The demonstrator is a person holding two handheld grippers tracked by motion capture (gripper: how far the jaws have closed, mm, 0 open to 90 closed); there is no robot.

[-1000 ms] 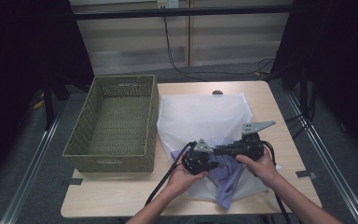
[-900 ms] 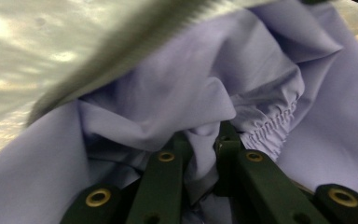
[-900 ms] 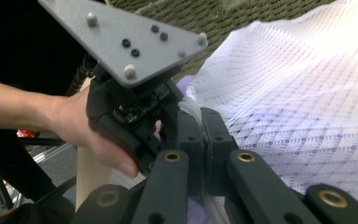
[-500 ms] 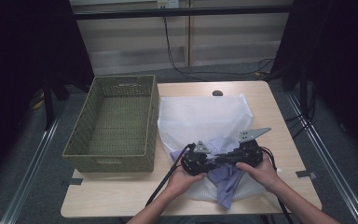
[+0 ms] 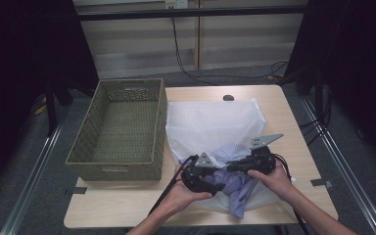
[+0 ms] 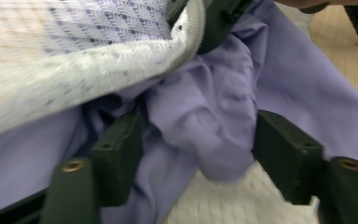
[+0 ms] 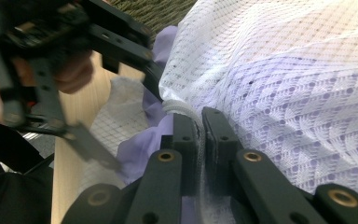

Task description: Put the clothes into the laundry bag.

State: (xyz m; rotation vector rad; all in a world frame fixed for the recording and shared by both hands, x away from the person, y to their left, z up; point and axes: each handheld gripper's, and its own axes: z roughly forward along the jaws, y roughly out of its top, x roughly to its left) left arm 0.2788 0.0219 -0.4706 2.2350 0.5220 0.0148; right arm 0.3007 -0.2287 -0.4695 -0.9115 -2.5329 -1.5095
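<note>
Near the table's front edge, the right gripper (image 7: 199, 140) pinches the mesh laundry bag (image 5: 215, 125) rim — the left gripper (image 6: 198, 154), jaws apart, straddles the lavender garment (image 6: 205, 116), half stuffed inside.

High view overhead, facing forward-down — gripper views close, sharing purple cloth (image 6: 205, 116).

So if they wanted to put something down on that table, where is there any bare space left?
Bare wood shows along the wooden table's near-left edge in front of the woven olive basket, and down the right side beside the white mesh laundry bag. The near middle is crowded: both grippers, the hands and the lilac cloth bunch together there.
</note>
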